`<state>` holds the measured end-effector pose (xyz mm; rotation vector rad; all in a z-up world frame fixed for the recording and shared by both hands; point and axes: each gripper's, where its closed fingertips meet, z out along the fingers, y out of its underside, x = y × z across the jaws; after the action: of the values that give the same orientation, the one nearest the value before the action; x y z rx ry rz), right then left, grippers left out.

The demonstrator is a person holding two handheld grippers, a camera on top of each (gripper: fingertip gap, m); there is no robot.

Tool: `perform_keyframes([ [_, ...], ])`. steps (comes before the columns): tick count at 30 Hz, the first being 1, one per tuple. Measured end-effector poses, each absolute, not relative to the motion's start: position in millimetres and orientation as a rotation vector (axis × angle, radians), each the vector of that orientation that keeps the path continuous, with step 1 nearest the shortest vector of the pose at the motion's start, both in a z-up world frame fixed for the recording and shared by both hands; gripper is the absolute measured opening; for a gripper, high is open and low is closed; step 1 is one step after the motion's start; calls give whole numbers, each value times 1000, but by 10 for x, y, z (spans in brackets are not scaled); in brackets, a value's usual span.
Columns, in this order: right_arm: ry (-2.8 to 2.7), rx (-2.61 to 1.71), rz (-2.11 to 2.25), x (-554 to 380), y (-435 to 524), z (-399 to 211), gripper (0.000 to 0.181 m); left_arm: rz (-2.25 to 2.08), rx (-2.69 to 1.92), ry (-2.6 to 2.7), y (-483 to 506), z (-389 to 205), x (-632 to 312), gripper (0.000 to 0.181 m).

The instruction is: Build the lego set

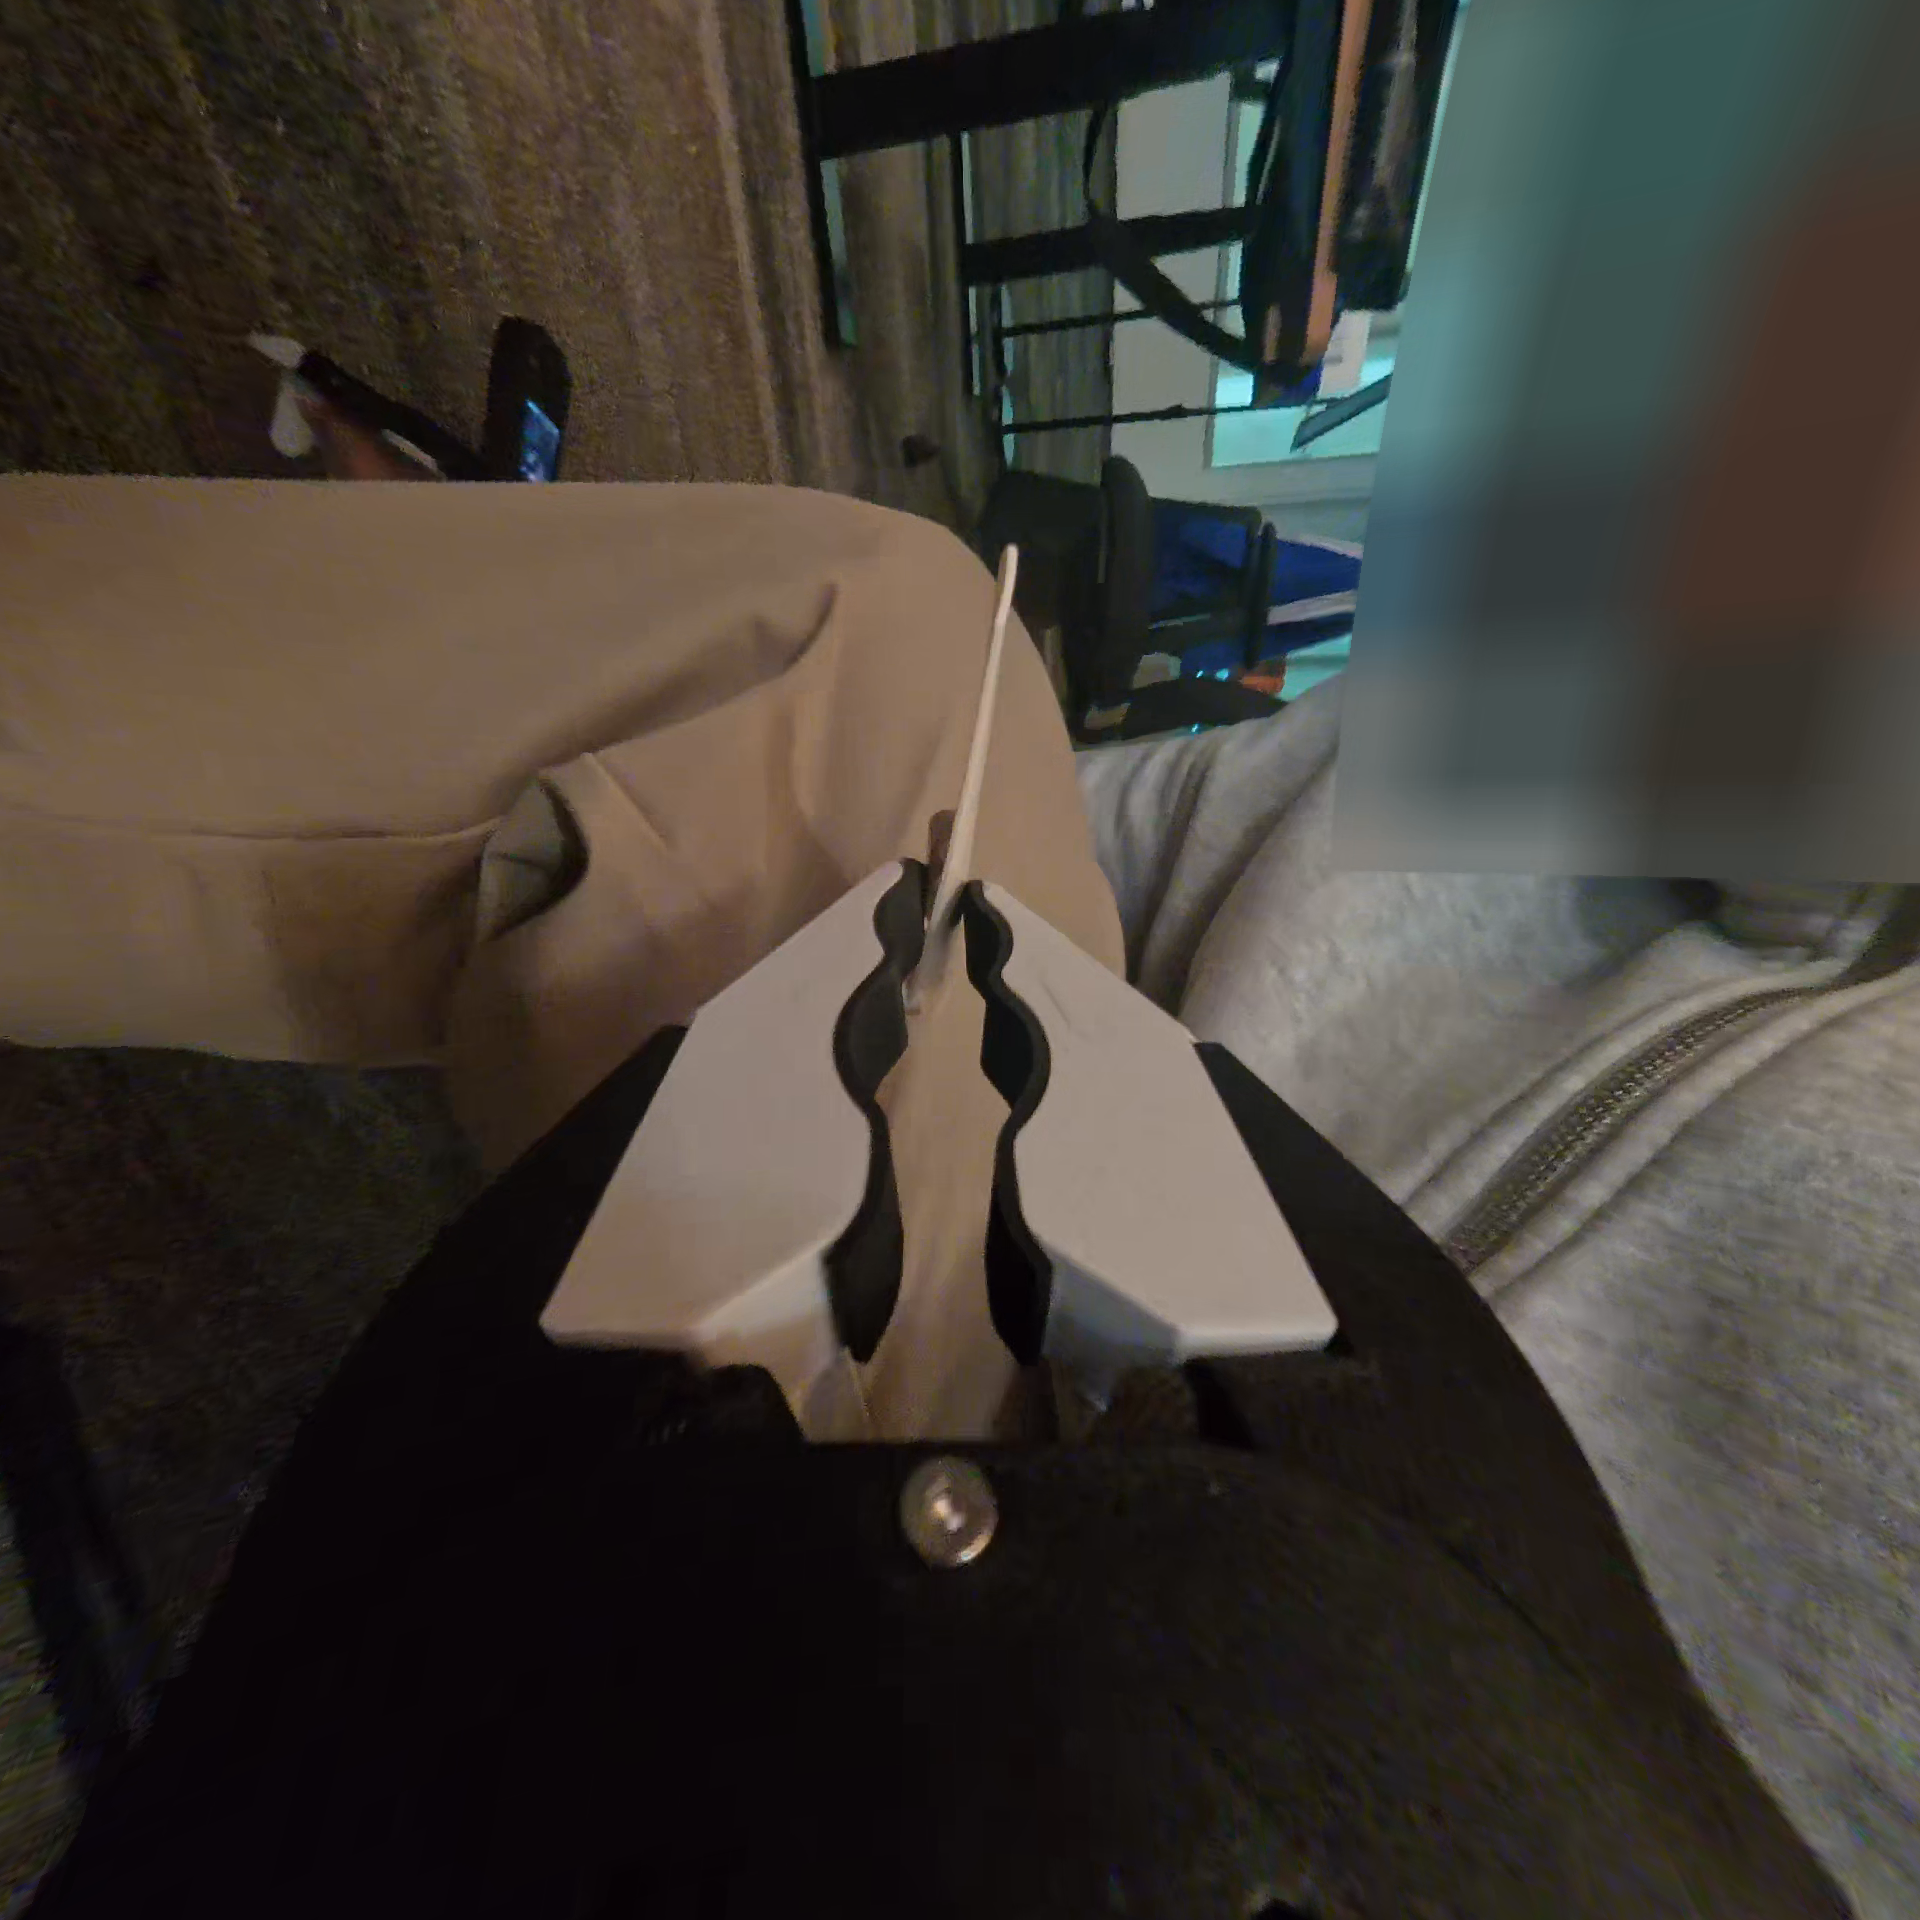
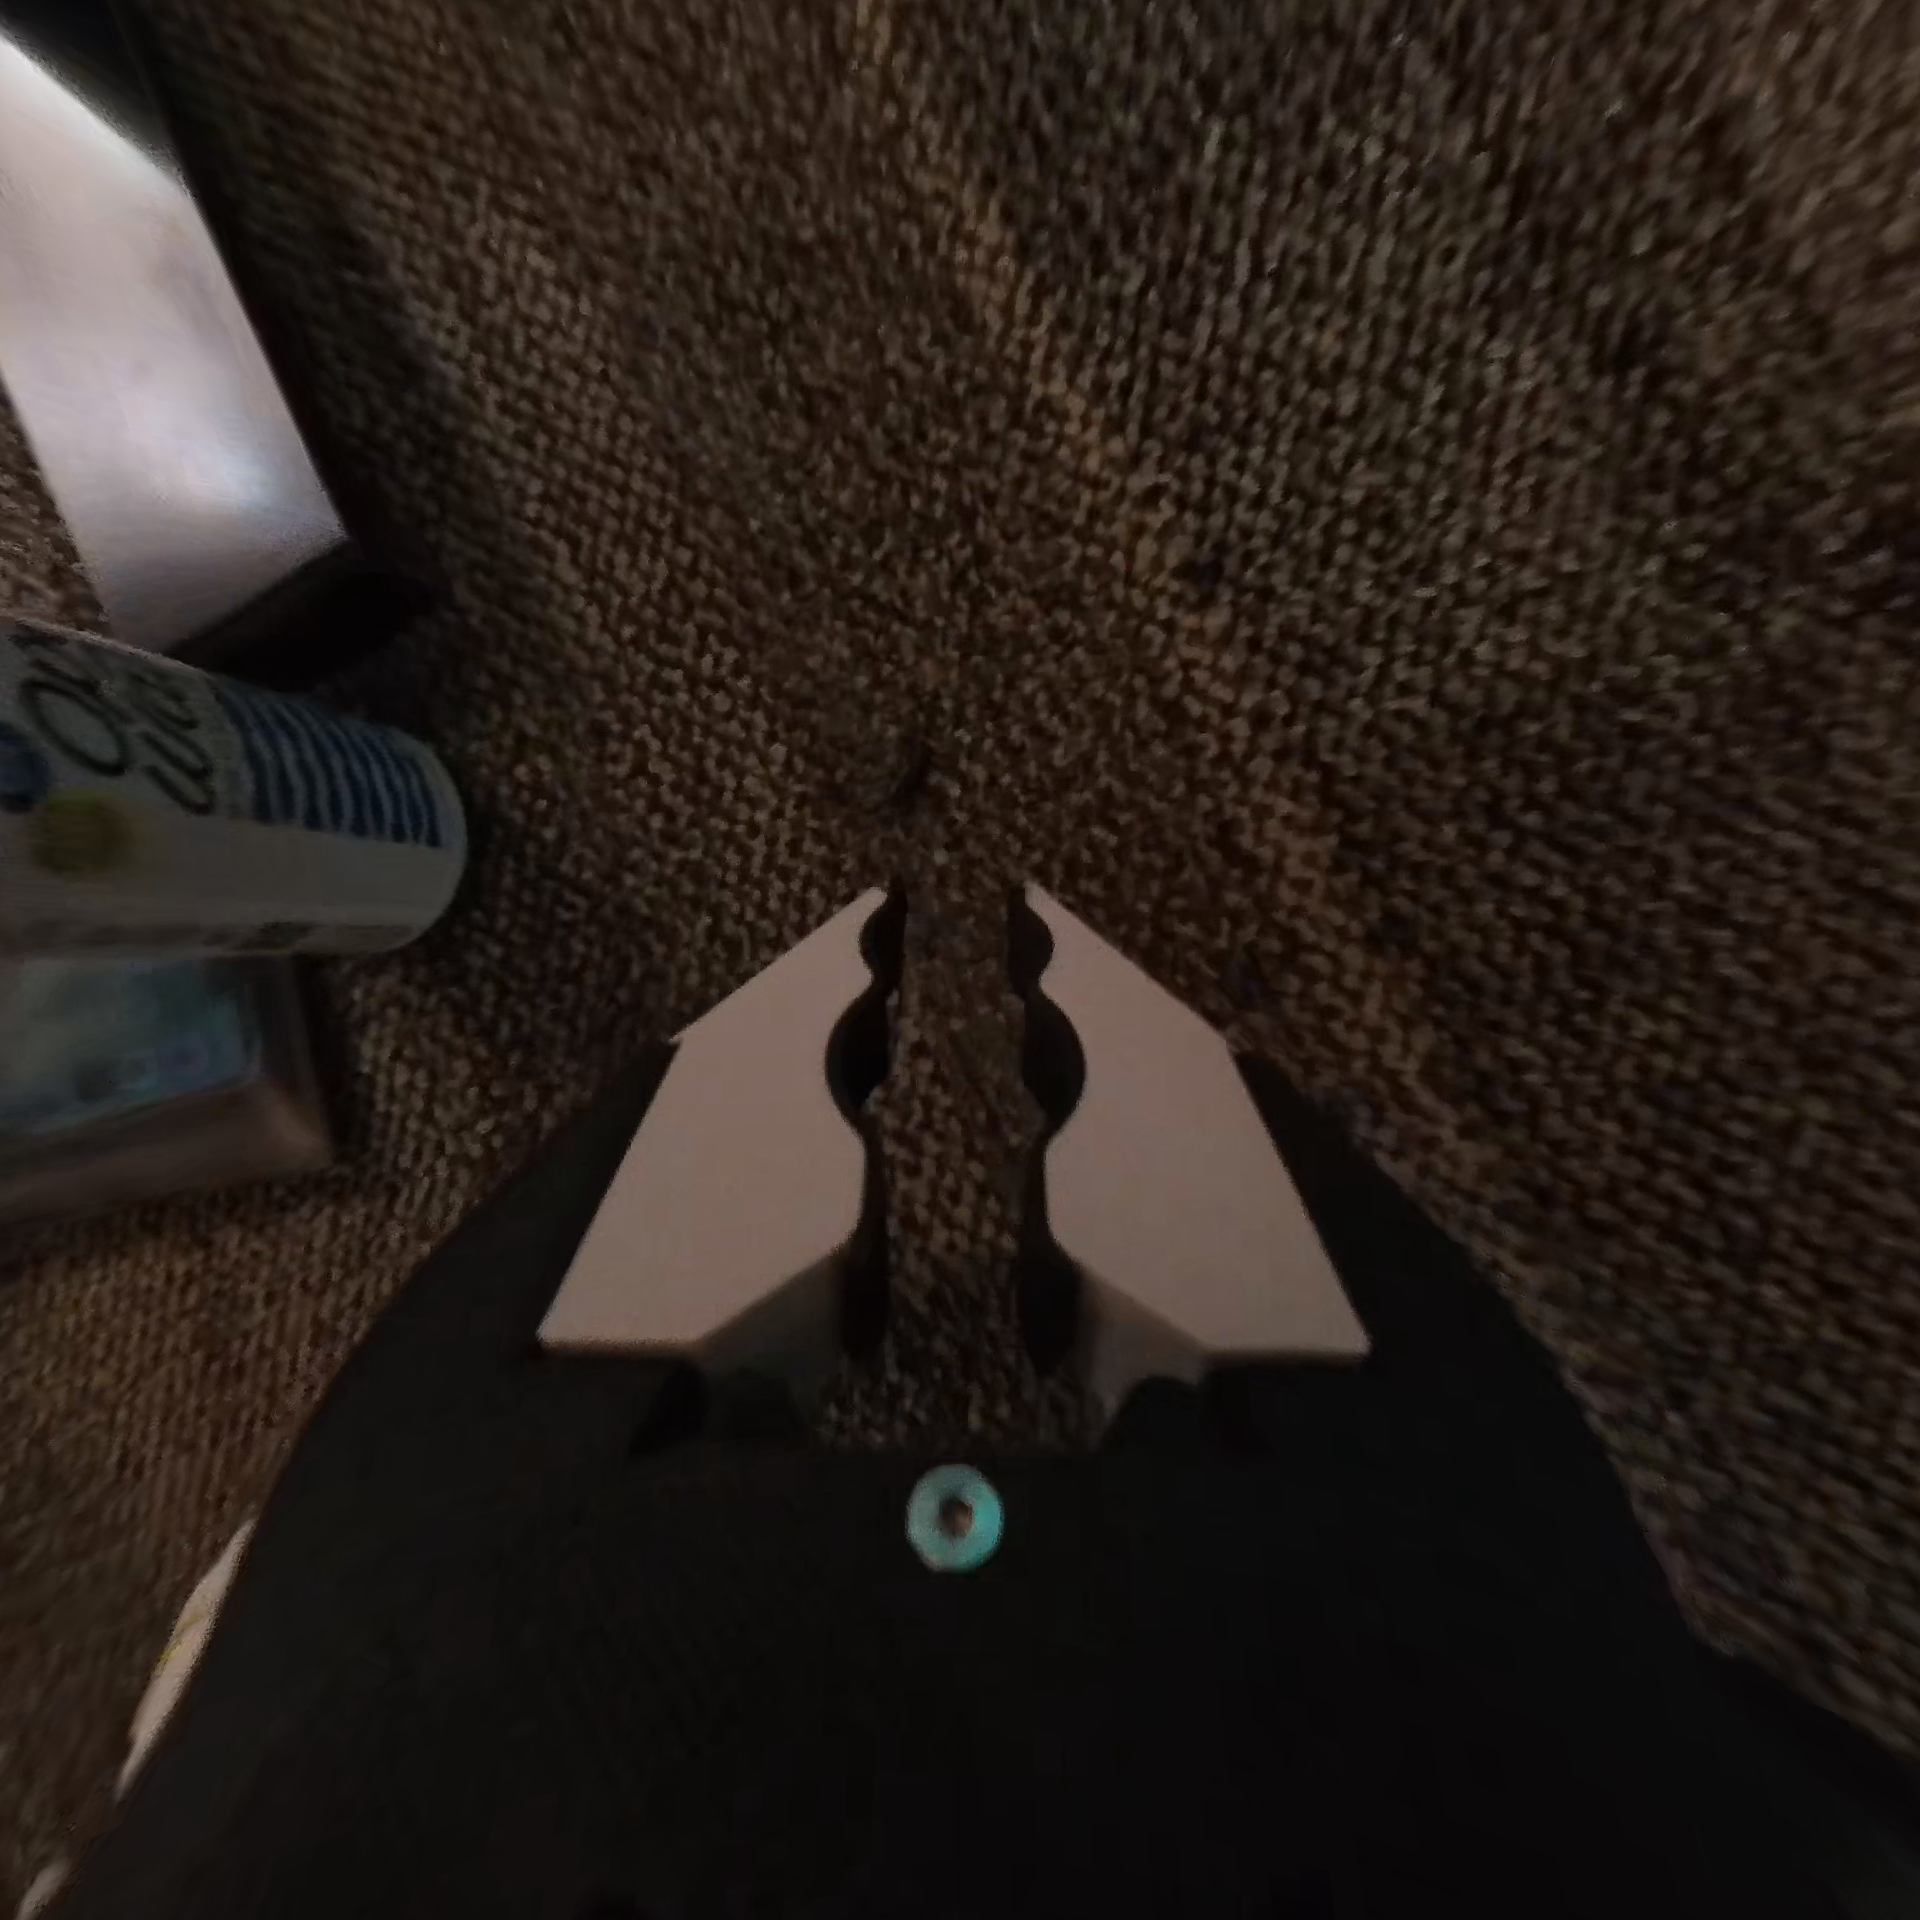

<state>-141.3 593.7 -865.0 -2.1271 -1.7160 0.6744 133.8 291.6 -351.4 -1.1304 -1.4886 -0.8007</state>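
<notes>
left gripper [image 1: 943, 902] pinching a thin flat white plastic piece [image 1: 985, 717] sticking out toward 12 o'clock, right gripper [image 2: 954, 902] jaws slightly apart, holding nothing, over speckled brown carpet [image 2: 1143, 468]

A: In the left wrist view, white fingers [image 1: 727, 1122] lined with black wavy pads [image 1: 883, 997] are shown on a black body; a thin white strip [image 1: 982, 727] is seen between them. Beige trousers [image 1: 416, 727] and a grey zipped top [image 1: 1558, 1195] are pictured behind.

B: In the right wrist view, speckled brown carpet [image 2: 1247, 520] is shown. At left, a white tube [image 2: 260, 831] banded with blue stripes is seen, with a pale box [image 2: 135, 364] beyond it.
</notes>
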Motion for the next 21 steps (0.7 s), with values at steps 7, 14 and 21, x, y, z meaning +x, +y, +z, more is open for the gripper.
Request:
perform_keyframes([
  [7, -1731, -2114, 702, -1677, 5803, -8952, 17, -861, -1093, -1550, 3013, -3729, 1313, 5],
  [14, -1787, -2157, 600, -1809, 5726, -9146, 22, -847, -1092, -1560, 2991, -3779, 1265, 5],
  [21, -1792, -2156, 501, -1782, 5822, -9239, 10, -869, -1079, -1539, 3023, -3771, 1271, 6],
])
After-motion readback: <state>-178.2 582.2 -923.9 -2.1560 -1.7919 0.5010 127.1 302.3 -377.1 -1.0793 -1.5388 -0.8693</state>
